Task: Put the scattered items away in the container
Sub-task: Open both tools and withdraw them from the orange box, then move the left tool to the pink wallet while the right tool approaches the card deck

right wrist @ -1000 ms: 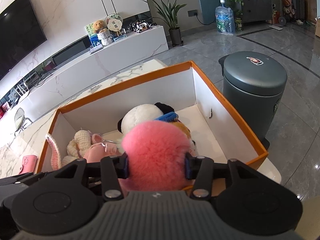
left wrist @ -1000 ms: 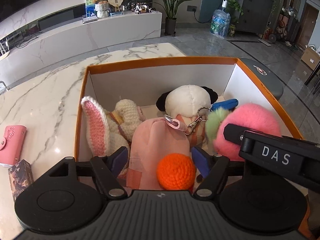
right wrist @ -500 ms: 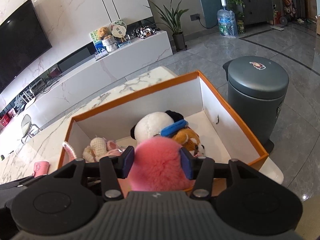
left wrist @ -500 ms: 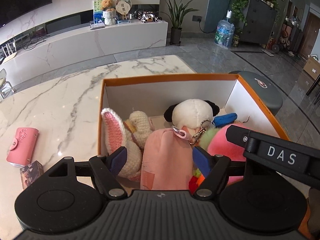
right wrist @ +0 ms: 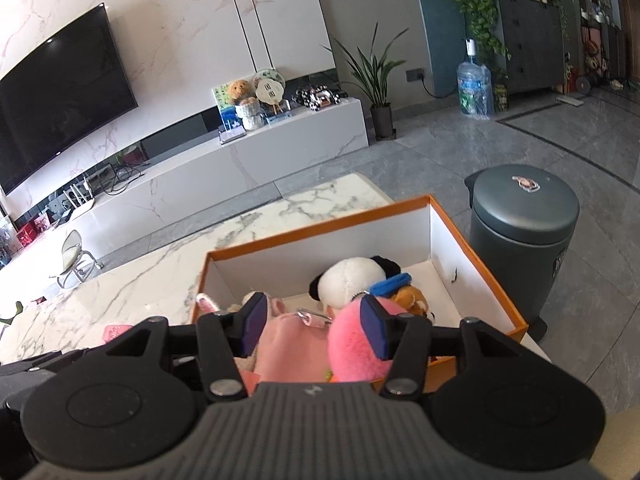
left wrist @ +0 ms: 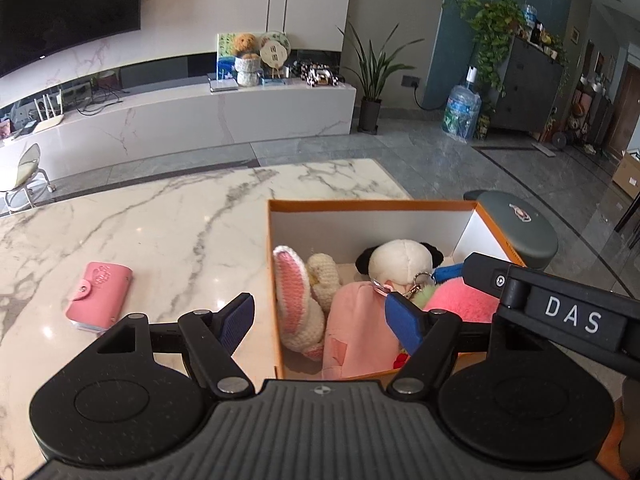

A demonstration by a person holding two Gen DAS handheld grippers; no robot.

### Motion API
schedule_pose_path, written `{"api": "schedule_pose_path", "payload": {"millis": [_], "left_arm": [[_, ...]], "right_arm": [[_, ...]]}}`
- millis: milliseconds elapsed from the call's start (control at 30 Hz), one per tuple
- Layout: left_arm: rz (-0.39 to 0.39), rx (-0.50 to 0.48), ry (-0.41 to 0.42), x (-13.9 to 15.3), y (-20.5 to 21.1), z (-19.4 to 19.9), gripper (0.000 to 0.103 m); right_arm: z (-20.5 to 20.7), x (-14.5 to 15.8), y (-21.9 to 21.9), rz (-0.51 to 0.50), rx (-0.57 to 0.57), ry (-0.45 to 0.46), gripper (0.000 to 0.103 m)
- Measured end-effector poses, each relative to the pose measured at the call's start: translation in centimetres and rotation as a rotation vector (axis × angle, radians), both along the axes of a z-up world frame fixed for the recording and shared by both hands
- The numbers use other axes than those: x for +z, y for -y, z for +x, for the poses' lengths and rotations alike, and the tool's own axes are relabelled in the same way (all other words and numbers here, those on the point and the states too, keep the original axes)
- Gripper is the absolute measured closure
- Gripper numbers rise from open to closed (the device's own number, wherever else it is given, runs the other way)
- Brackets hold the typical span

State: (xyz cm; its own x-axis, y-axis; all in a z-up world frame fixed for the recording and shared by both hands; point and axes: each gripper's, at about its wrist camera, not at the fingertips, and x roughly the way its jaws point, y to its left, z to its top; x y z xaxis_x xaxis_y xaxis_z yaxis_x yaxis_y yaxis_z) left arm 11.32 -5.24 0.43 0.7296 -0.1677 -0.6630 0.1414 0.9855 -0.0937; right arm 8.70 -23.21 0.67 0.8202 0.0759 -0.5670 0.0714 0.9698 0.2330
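Both grippers open, tilted down

Left gripper (left wrist: 320, 320) angled downward, jaws well apart, nothing pressed between its blue pads (left wrist: 240, 316). Right gripper (right wrist: 314, 328) also pitched down, jaws opening, pads clear of any grip. In the left view the right gripper's black body crosses at the right edge

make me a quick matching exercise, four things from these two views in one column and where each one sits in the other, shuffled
Things:
1. pink card wallet
2. panda plush
3. grey bin
4. crochet bunny

Places:
A. on the floor beside the orange box
B. at the box's left wall
C. on the marble table, outside the box
D. mid-box, near the far wall

Pairs: 1-C, 2-D, 3-A, 4-B
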Motion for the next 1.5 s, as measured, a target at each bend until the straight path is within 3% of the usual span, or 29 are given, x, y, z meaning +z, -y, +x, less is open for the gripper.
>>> {"api": "schedule_pose_path", "payload": {"millis": [333,733,1200,1500], "left_arm": [[-0.004,0.071,0.066,2.9,-3.7,-3.7,0.018],[-0.027,0.197,0.073,3.1,-9.9,-7.4,0.018],[0.003,0.334,0.011,0.4,-18.3,-10.0,0.018],[0.019,0.373,-0.056,-2.4,-21.7,-9.4,0.018]], "right_arm": [[-3.7,3.2,-3.6,-0.041,0.059,0.077,0.042],[-6.4,4.0,-9.0,-0.083,0.166,0.102,0.04],[-7.1,1.3,-17.9,-0.096,0.299,0.034,0.032],[-5.5,-1.9,-21.9,-0.111,0.35,-0.049,0.028]]}}
